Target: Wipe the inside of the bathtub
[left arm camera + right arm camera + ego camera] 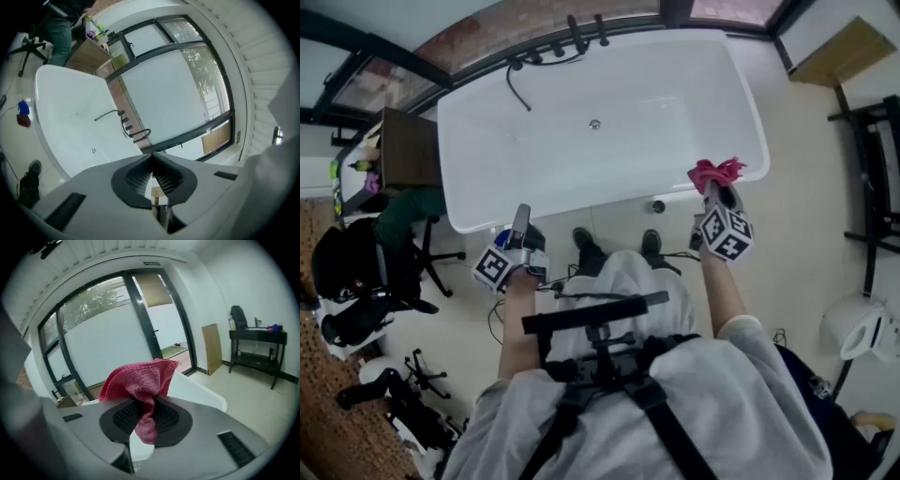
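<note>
My right gripper [145,416] clamps the pink cloth [140,380], my left gripper [152,176] is closed empty, both short of the bathtub [609,155], so wiping looks unstarted.

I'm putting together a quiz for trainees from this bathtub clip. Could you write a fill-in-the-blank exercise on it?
1. The pink cloth is clamped in the gripper held in the person's ____ hand.
2. The left gripper is shut on ____.
3. The bathtub is ____ in colour.

Missing words: right; nothing; white.
</note>
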